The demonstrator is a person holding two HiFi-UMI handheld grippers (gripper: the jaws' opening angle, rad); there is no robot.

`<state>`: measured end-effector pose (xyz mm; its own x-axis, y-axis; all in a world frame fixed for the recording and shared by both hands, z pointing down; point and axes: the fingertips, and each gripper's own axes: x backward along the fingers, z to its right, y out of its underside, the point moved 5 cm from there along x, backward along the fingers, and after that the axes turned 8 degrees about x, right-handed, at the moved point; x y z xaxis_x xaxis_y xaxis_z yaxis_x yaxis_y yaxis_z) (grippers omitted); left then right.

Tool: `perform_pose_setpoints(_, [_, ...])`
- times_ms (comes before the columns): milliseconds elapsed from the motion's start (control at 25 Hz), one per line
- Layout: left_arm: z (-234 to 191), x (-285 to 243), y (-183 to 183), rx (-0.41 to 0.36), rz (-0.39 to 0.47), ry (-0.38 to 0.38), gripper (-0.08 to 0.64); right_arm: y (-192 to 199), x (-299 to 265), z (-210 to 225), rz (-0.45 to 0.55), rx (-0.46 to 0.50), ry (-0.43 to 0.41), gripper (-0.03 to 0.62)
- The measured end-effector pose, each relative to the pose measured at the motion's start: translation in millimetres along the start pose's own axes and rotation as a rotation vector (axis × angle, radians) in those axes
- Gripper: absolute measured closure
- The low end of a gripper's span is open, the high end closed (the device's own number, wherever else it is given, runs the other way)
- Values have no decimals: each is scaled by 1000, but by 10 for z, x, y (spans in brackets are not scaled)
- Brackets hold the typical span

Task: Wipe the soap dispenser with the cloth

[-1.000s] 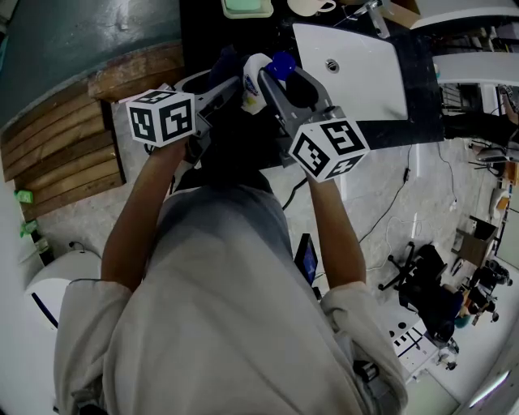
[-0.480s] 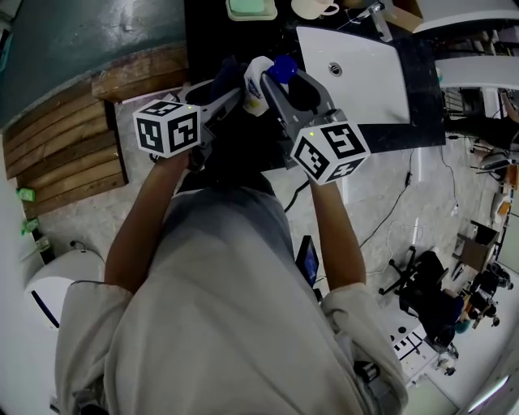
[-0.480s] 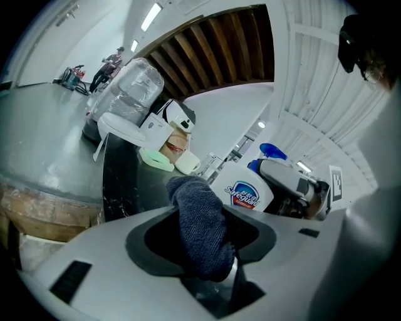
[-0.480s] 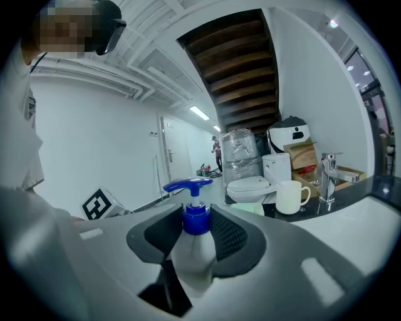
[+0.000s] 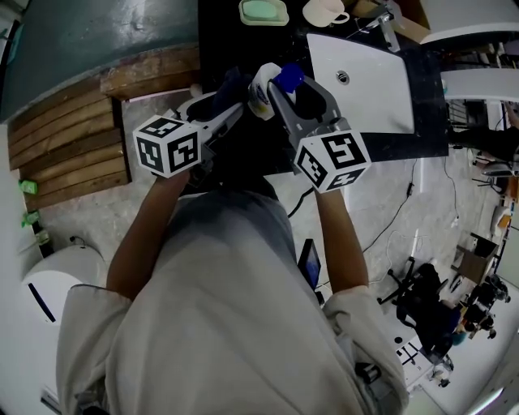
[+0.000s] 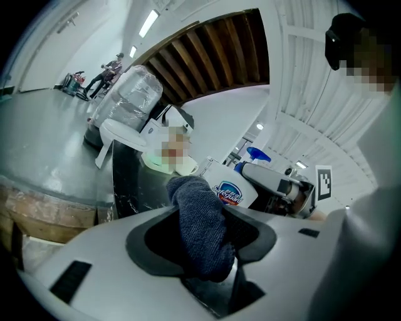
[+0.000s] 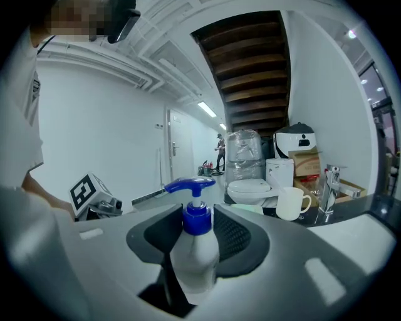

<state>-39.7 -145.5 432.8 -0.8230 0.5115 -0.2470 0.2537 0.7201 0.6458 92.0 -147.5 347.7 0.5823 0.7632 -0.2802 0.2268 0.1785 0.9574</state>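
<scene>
My right gripper is shut on a white soap dispenser with a blue pump head, held above the black counter. My left gripper is shut on a dark blue cloth. The cloth's tip lies against the dispenser's labelled side. In the head view both grippers meet over the counter's left part, left of the sink.
A white sink with a tap is set in the black counter. A white mug and a green soap dish stand at the back. Wooden planks lie at the left.
Both grippers, with cloth and dispenser, sit slightly further right in the head view. The left gripper's cube has moved closer to the dispenser.
</scene>
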Motion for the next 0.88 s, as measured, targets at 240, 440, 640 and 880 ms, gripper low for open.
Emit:
perform_pose_setpoints(240, [109, 88, -56, -19, 32, 13, 370, 27, 1, -20, -5, 27, -6, 438])
perform_pose_setpoints(440, [220, 135, -127, -40, 52, 37, 370, 40, 18, -51, -4, 30, -7, 425])
perform_pose_setpoints(640, [268, 195, -213, -90, 68, 25, 370, 28, 80, -49, 4, 50, 5, 425])
perform_pose_setpoints(880, [331, 256, -311, -99, 100, 33, 370, 65, 230, -47, -5, 39, 16, 425])
